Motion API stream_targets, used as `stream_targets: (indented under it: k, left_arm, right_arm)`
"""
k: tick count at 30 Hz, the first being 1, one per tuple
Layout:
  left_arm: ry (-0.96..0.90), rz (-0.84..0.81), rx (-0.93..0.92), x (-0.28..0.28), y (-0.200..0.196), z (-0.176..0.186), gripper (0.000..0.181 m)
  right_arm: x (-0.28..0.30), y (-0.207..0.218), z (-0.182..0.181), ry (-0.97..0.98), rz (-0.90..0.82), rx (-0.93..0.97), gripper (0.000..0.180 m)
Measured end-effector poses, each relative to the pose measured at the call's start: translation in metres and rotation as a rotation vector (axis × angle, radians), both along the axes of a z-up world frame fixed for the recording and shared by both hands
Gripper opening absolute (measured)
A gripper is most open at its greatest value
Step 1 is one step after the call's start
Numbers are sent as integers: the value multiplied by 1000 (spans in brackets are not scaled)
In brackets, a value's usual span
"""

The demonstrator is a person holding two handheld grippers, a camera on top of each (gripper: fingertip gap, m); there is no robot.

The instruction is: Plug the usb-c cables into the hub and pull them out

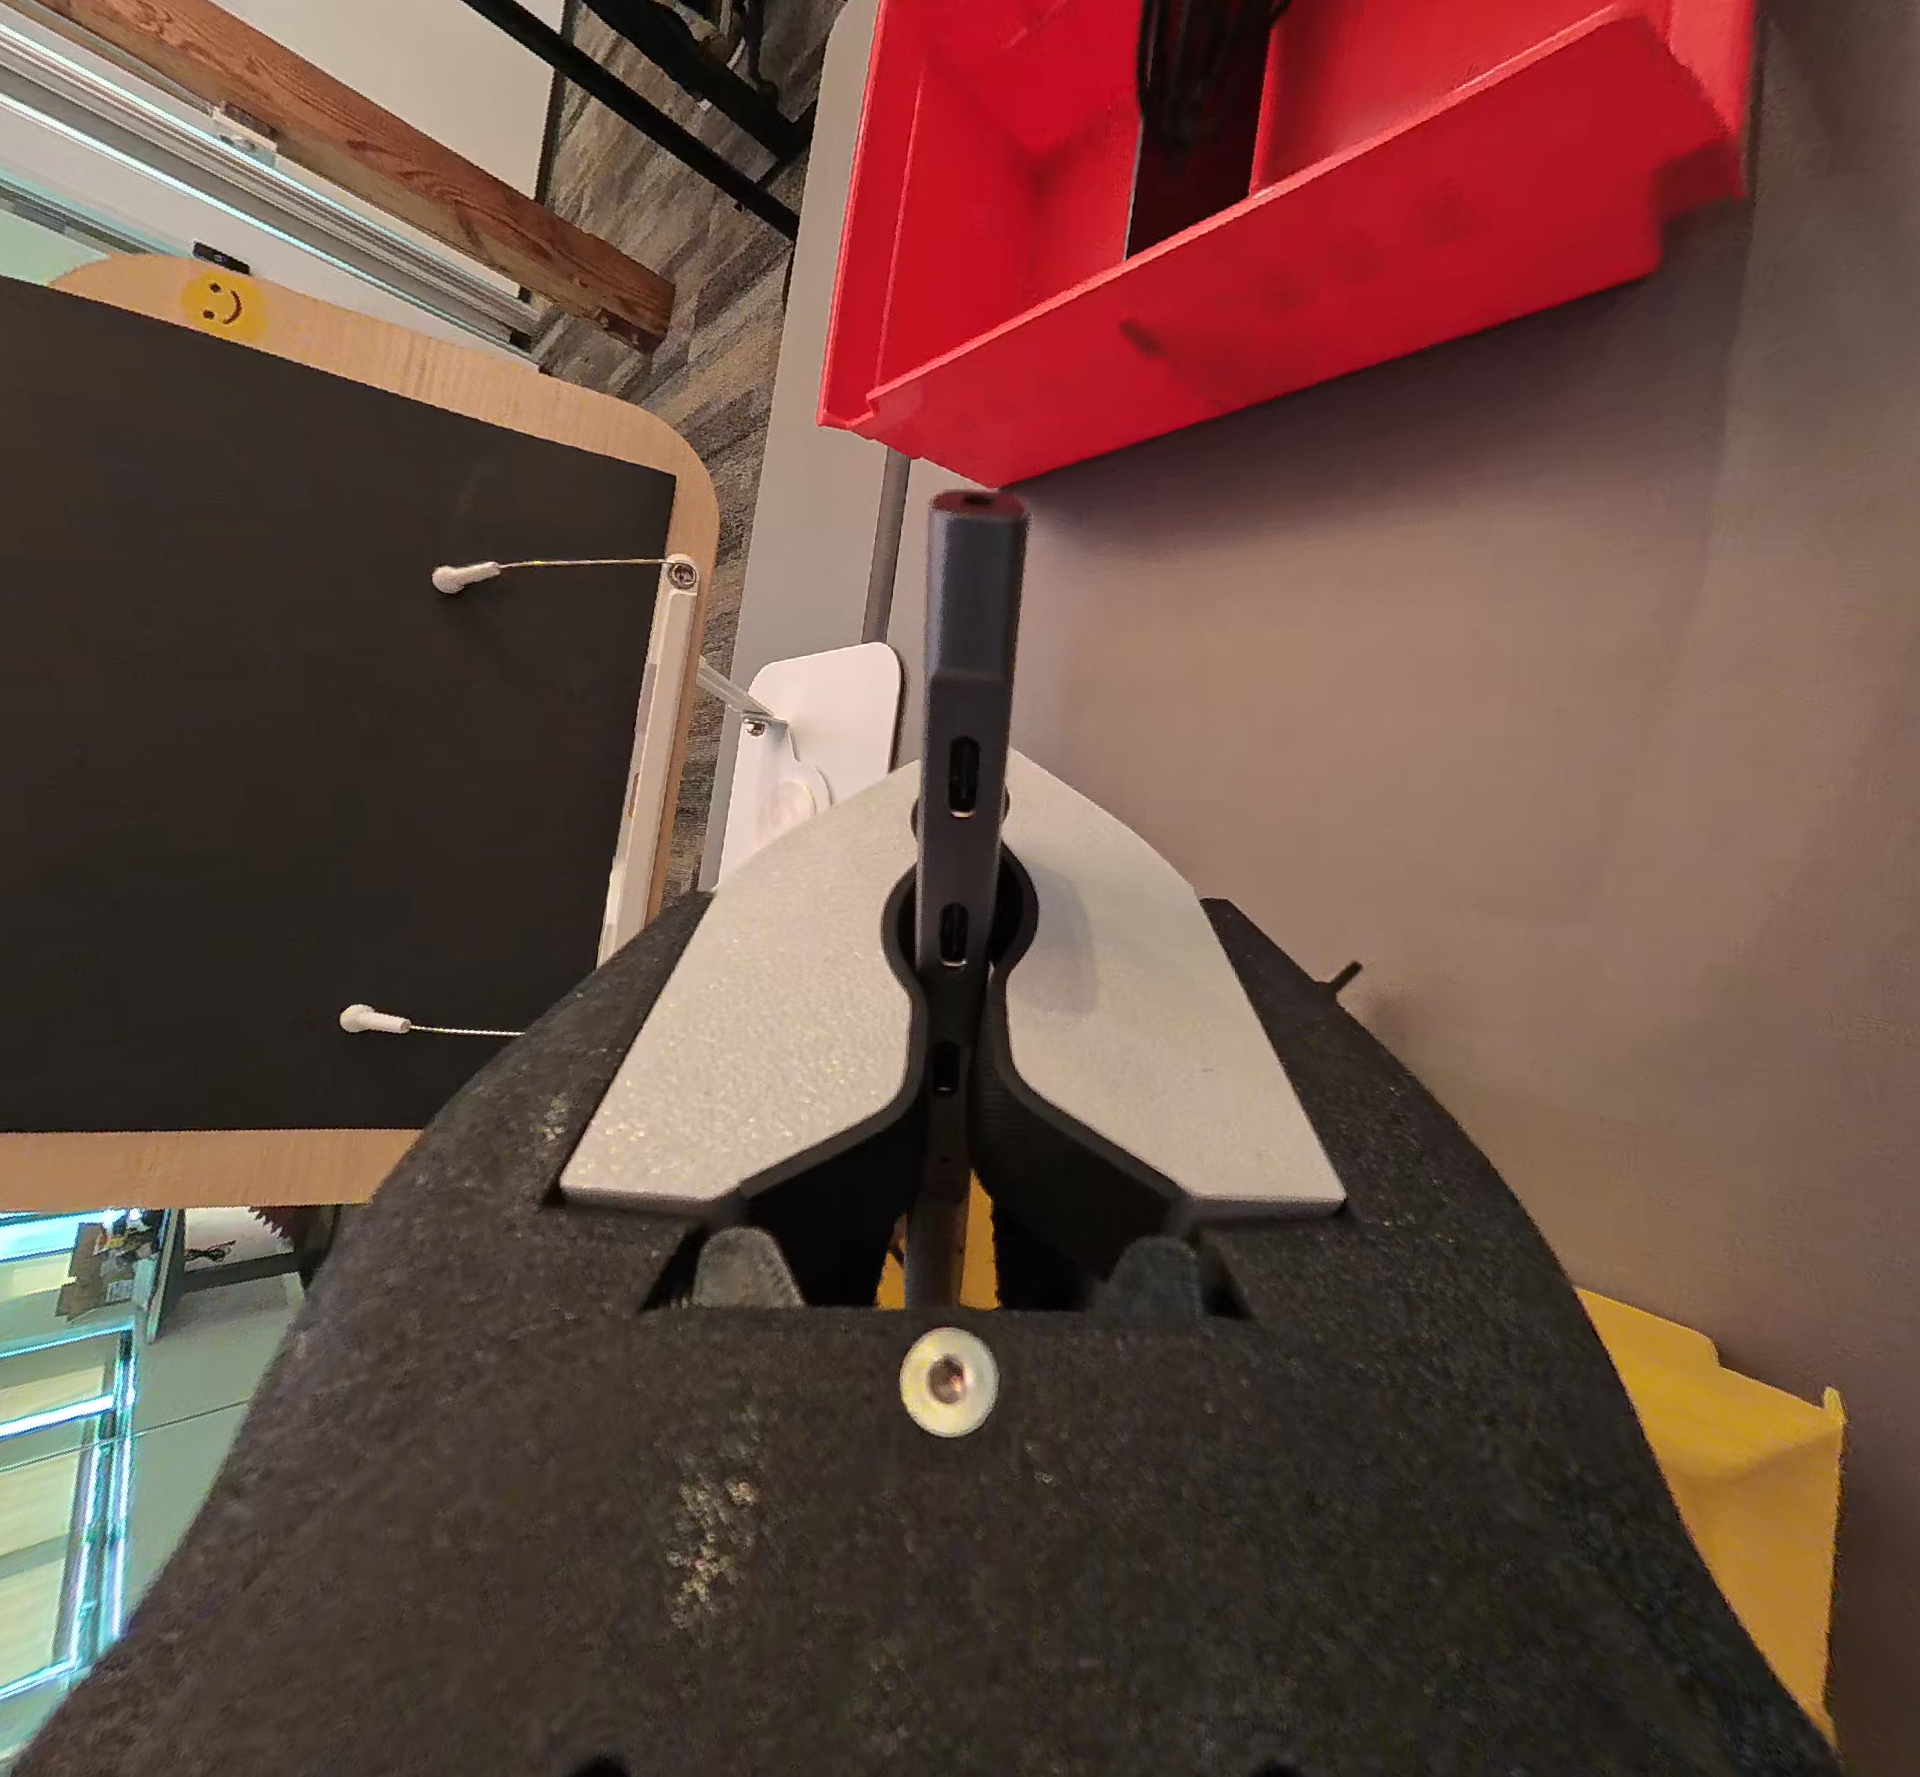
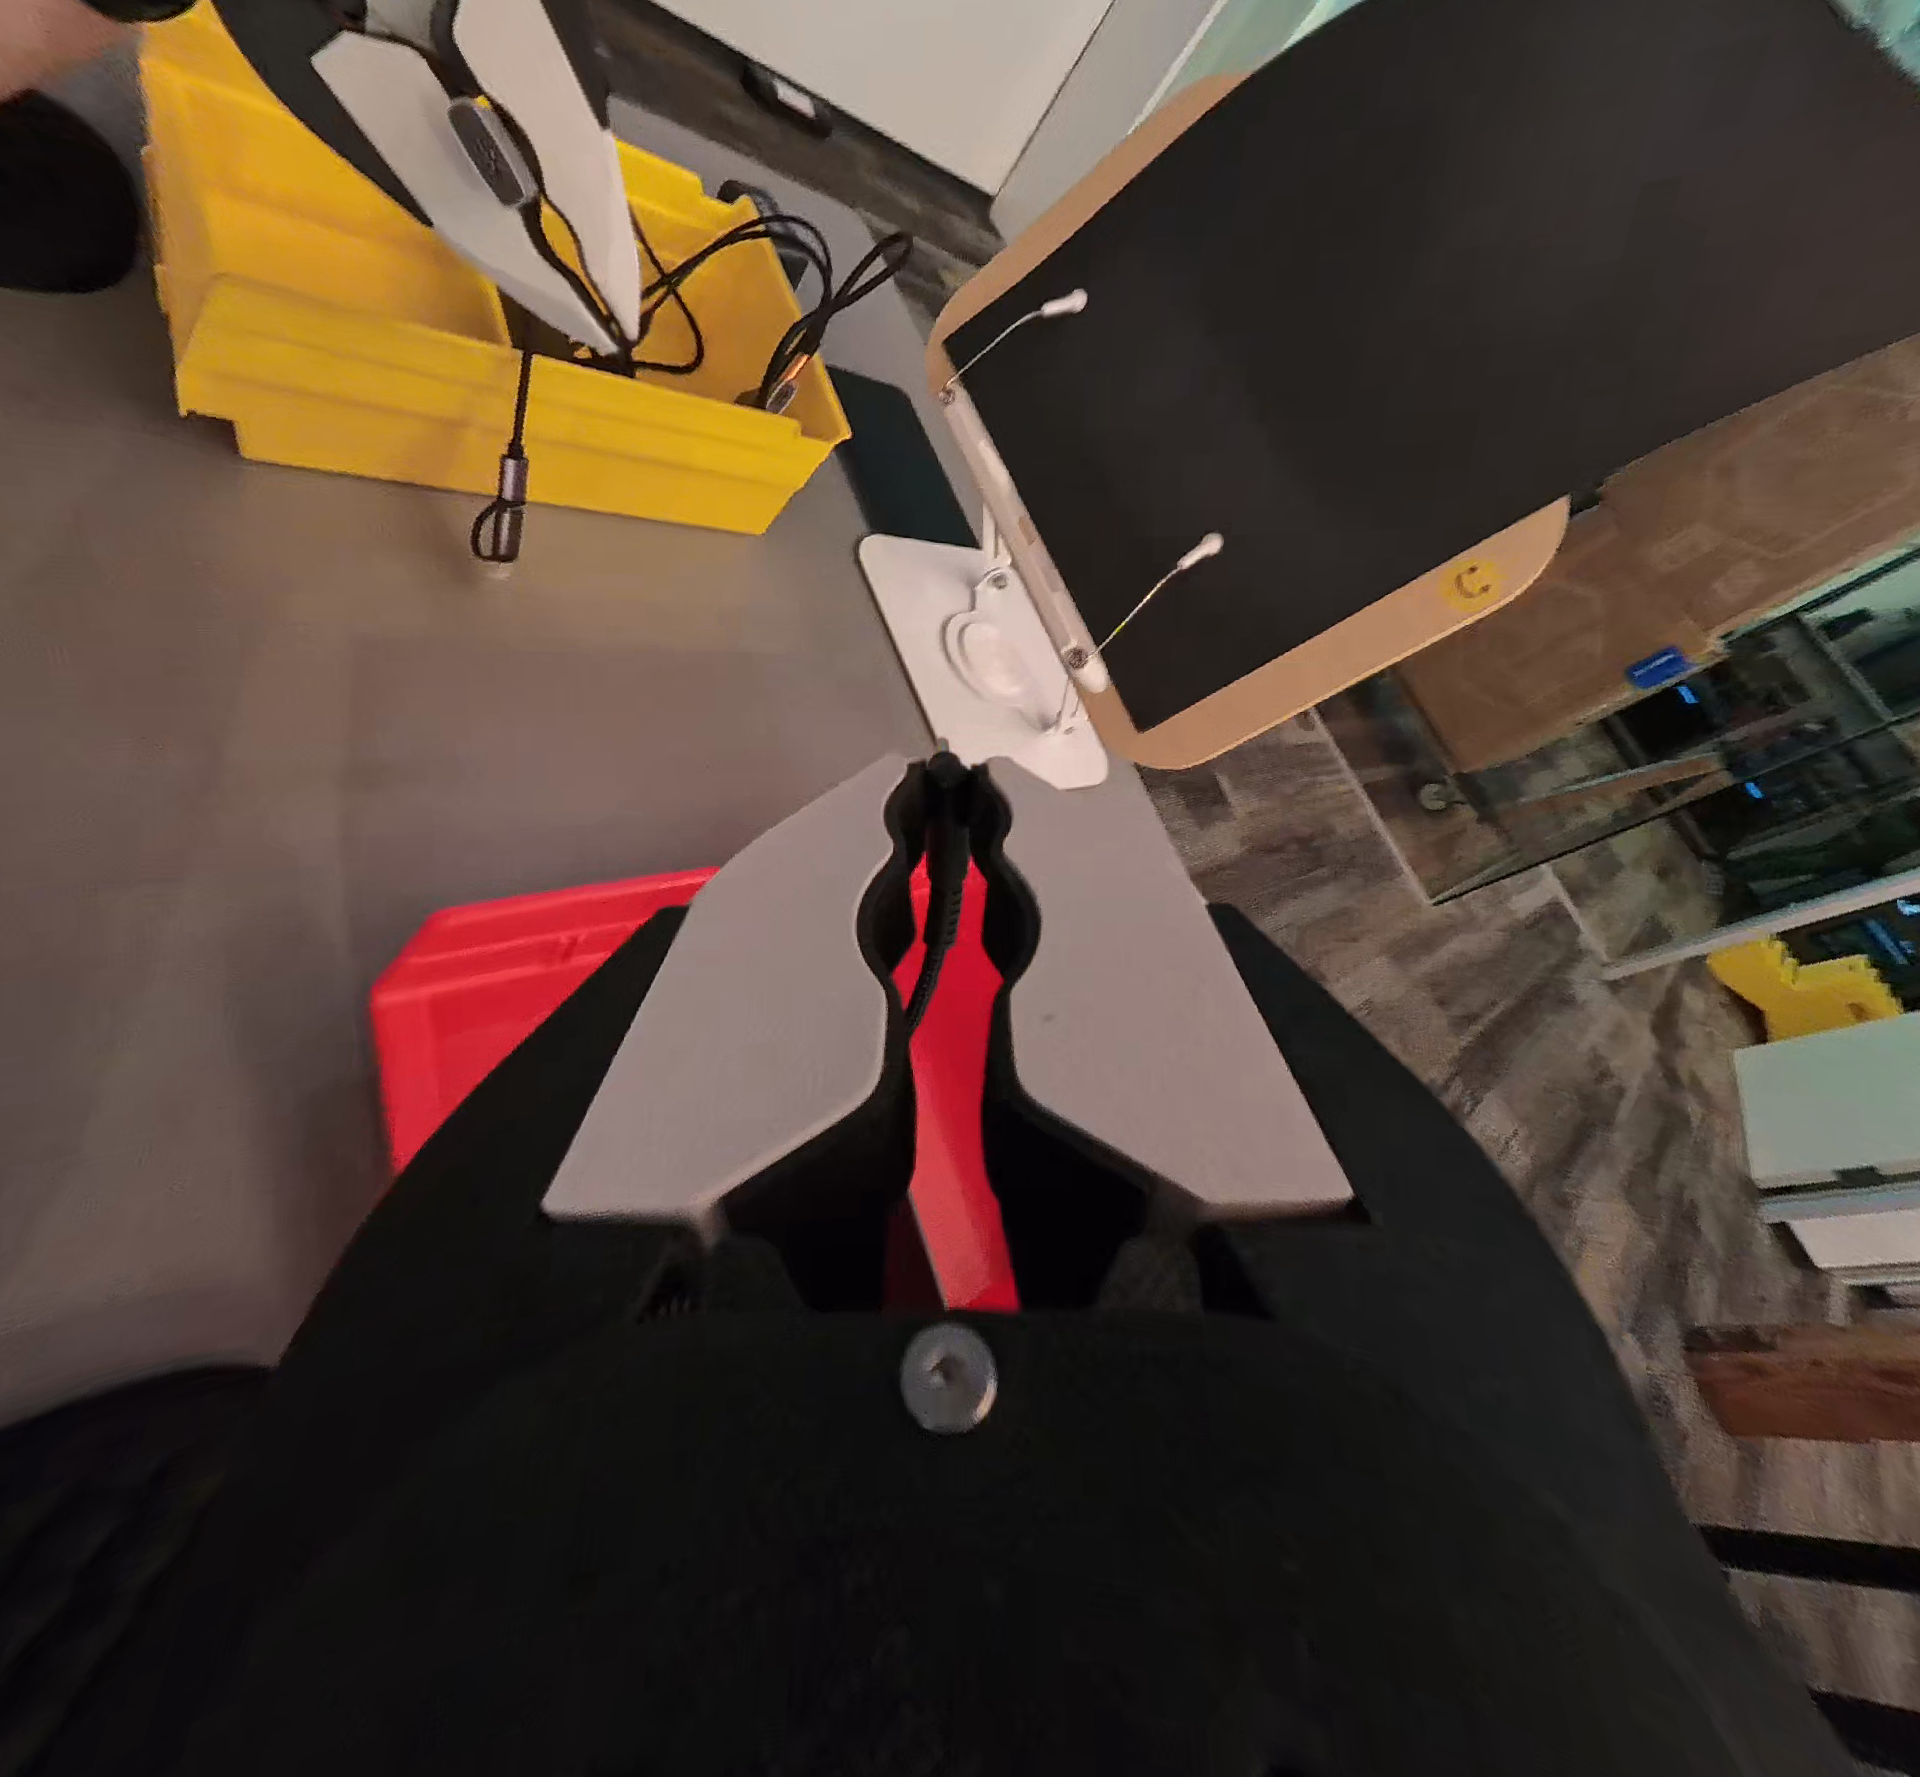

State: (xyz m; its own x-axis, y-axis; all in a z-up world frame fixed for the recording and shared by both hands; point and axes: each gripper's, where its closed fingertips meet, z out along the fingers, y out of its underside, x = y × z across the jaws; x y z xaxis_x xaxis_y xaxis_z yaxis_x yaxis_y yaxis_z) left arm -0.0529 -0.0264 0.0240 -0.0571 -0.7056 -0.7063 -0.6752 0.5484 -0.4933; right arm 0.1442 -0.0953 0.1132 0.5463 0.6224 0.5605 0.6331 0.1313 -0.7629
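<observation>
While the left gripper (image 1: 961, 938) is pinching the hub (image 1: 966, 688), the right gripper (image 2: 945, 782) is pinching a cable (image 2: 928, 948) (plug barely showing); insertion is pending, needing port alignment.

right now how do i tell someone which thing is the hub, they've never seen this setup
Start from the grey table with the red bin at its far side. Just before that bin, the left gripper is shut on a slim dark grey bar, held on edge: that is the hub. Unlike the black cables nearby, it is rigid, with a row of small oval ports along its narrow side.
</observation>
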Motion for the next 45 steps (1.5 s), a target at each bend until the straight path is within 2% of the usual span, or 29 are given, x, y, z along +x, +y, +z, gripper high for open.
stream_targets:
  k: [4, 5, 6, 9, 12, 16, 18, 22, 24, 26, 30, 33, 35, 36, 41, 45]
  left_arm:
    - [8, -4, 3, 1, -2, -1, 1]
    - [9, -7, 0, 1, -3, -2, 1]
    - [11, -9, -3, 2, -3, -2, 1]
    - [22, -9, 1, 3, -4, -4, 1]
    - [20, -12, 2, 3, -5, -4, 1]
    - [-2, -18, -4, 2, -6, 1, 2]
    - [-21, -30, -22, 3, -9, 4, 1]
    - [-43, -80, -83, 9, -17, 2, 1]
    - [-45, -96, -108, 12, -20, 0, 1]
    - [-36, -94, -113, 14, -21, -3, 1]
    - [-2, -84, -98, 17, -23, -12, 1]
    - [17, -94, -92, 22, -26, -16, 1]
    - [30, -107, -101, 24, -30, -20, 1]
    - [37, -110, -104, 25, -31, -22, 1]
    - [-5, -114, -61, 29, -30, -20, 2]
    - [-141, -39, -69, 22, -17, 7, 35]
  right_arm:
    - [1, 5, -14, 38, 63, -60, 9]
    - [3, 7, -24, 60, 85, -131, 9]
    - [7, 8, -41, 66, 92, -240, 9]
    - [39, 18, -110, -10, -35, -559, 10]
    - [48, 32, -131, 28, -50, -607, 14]
    - [44, 32, -102, 112, -24, -500, 25]
    - [33, 28, -72, 112, -6, -348, 42]
    - [-47, 12, -12, 125, 188, -79, 44]
    - [-102, 0, 0, 127, 339, 41, 44]
    - [-146, -7, -5, 101, 422, 87, 43]
    - [-191, -4, -28, -18, 422, 147, 35]
    - [-205, -1, -45, -77, 420, 117, 32]
    - [-207, 5, -56, -121, 393, 91, 22]
    - [-206, 10, -59, -146, 364, 97, 12]
    - [-201, 11, -59, -209, 349, 127, 11]
    - [-174, 28, -47, -208, 235, 156, 11]
